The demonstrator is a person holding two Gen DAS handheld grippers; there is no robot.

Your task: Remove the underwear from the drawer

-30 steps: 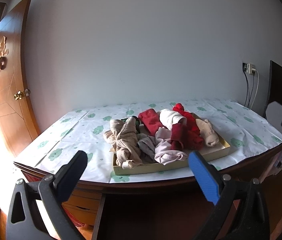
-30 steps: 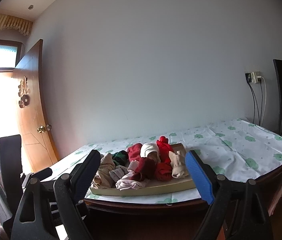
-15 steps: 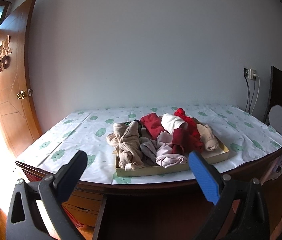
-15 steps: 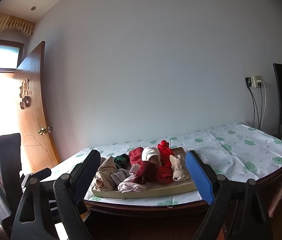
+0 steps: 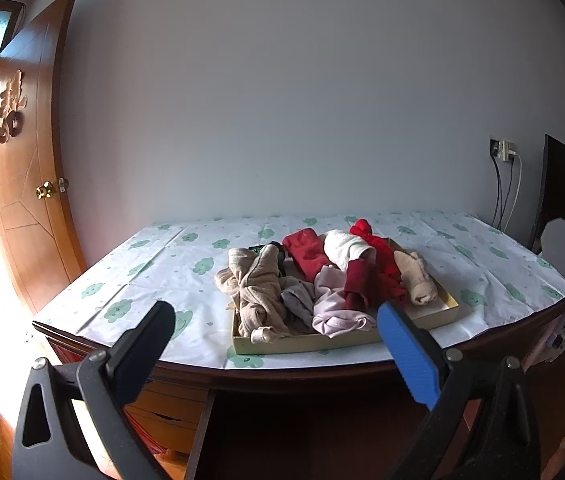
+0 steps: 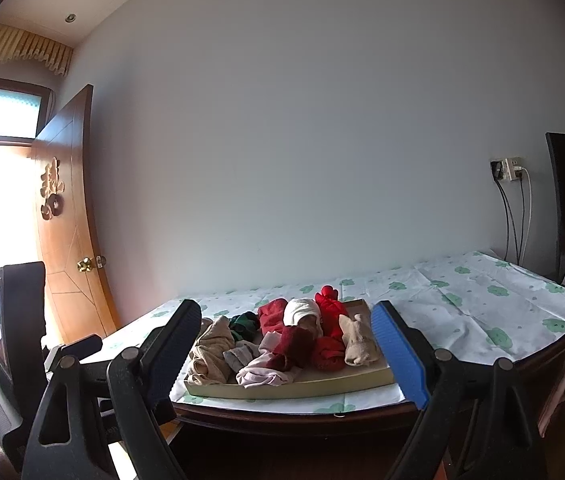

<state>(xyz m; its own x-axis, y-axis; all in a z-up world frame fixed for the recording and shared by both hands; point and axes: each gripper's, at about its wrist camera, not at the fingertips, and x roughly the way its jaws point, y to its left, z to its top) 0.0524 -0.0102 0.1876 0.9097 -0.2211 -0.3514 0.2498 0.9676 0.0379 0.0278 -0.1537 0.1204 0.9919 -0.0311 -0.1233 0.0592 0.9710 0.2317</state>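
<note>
We see a shallow cardboard tray (image 5: 346, 342), standing in for the drawer, resting near the front edge of a table (image 5: 282, 376) covered by a white cloth printed with green shapes (image 5: 162, 272). The tray is heaped with rolled and knotted underwear (image 5: 322, 280): a beige bundle (image 5: 256, 292) at the left end spilling over the tray's rim, a grey piece (image 5: 300, 306) and a pale pink one (image 5: 338, 316) toward the front, a dark green piece (image 6: 244, 322) behind the beige, dark red rolls (image 5: 306, 254) in the middle with a white roll (image 5: 344, 248) lying over them, a bright red knot (image 5: 366, 230) at the back, and a cream roll (image 5: 416, 280) at the right end. We hold the left gripper (image 5: 276, 338) short of the table with its jaws spread wide and nothing between them. The right gripper (image 6: 284, 340) likewise hangs in front of the tray, jaws wide and empty, apart from the clothing. Below the tabletop at the left, wooden drawer fronts (image 5: 170, 408) show.
</note>
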